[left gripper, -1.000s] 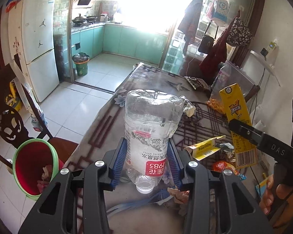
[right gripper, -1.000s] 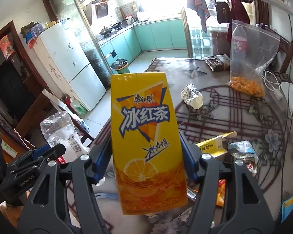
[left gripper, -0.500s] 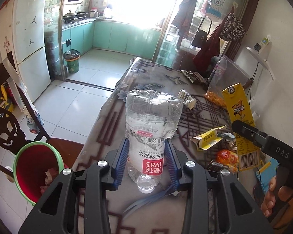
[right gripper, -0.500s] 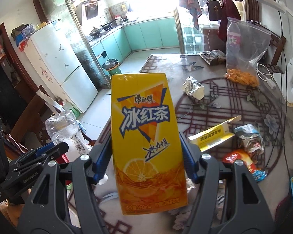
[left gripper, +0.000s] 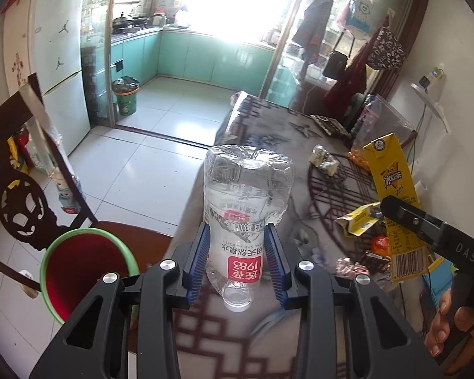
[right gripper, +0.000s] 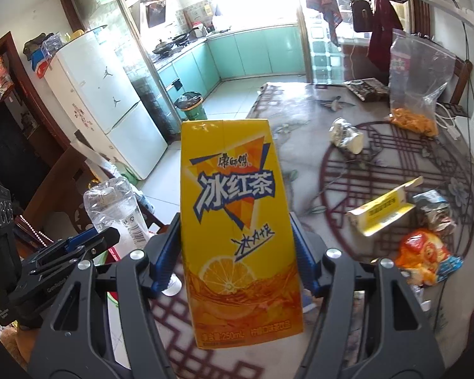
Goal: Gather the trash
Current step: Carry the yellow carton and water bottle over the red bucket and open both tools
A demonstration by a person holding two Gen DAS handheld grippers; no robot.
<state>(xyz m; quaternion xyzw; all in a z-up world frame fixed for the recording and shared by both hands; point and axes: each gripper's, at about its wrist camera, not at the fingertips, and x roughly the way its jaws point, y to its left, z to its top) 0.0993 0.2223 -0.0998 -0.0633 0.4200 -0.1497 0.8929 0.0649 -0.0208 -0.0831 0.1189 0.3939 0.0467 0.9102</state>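
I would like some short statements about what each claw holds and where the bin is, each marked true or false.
1. The left claw grips a crushed clear water bottle with its cap end down. True.
2. The right claw is empty. False: it is shut on a yellow iced tea carton.
3. The red bin with a green rim stands on the table. False: it stands beside the table, lower down, by a wooden chair.
4. An orange snack wrapper lies on the table. True.
5. The iced tea carton is crushed flat. False: it keeps its box shape.
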